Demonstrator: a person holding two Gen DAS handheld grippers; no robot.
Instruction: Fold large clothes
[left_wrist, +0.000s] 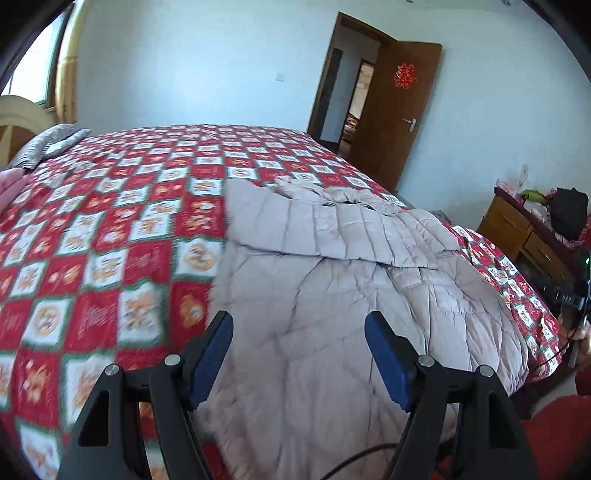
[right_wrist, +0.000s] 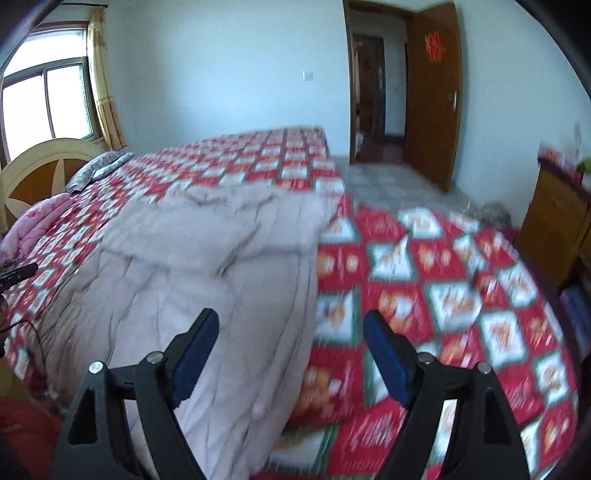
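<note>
Black-framed, blue-padded, the left gripper (left_wrist: 299, 325) hangs nearest in its own view, its jaws spread wide with nothing between them; the pale coat lies below the gap without touching the pads. The right gripper (right_wrist: 290, 325) stands the same way in the right wrist view, spread and empty, its left pad (right_wrist: 195, 354) over the coat's edge and its right pad over the bedspread.

Just beyond the fingers lies the beige quilted coat (left_wrist: 332, 295), spread flat on the near part of the bed, its lower hem draping over the near edge. One side, seemingly a sleeve (left_wrist: 332, 229), is folded across the body and makes a raised band from left to right. In the right wrist view the same coat (right_wrist: 192, 266) fills the left half, with its right edge running straight down beside open bedspread.

Under it the red, white and green checked bedspread (left_wrist: 110, 236) covers the whole bed. Farther off on the left sit a pink folded quilt (right_wrist: 33, 229), a grey patterned pillow (left_wrist: 55, 142) and a cream and brown headboard (right_wrist: 40, 173). To the right stands a wooden dresser (left_wrist: 517, 229) with a black bag on top. Farthest away are the pale wall, a window (right_wrist: 48, 99) with a yellow curtain, and an open brown door (left_wrist: 399, 110) carrying a red paper ornament.
</note>
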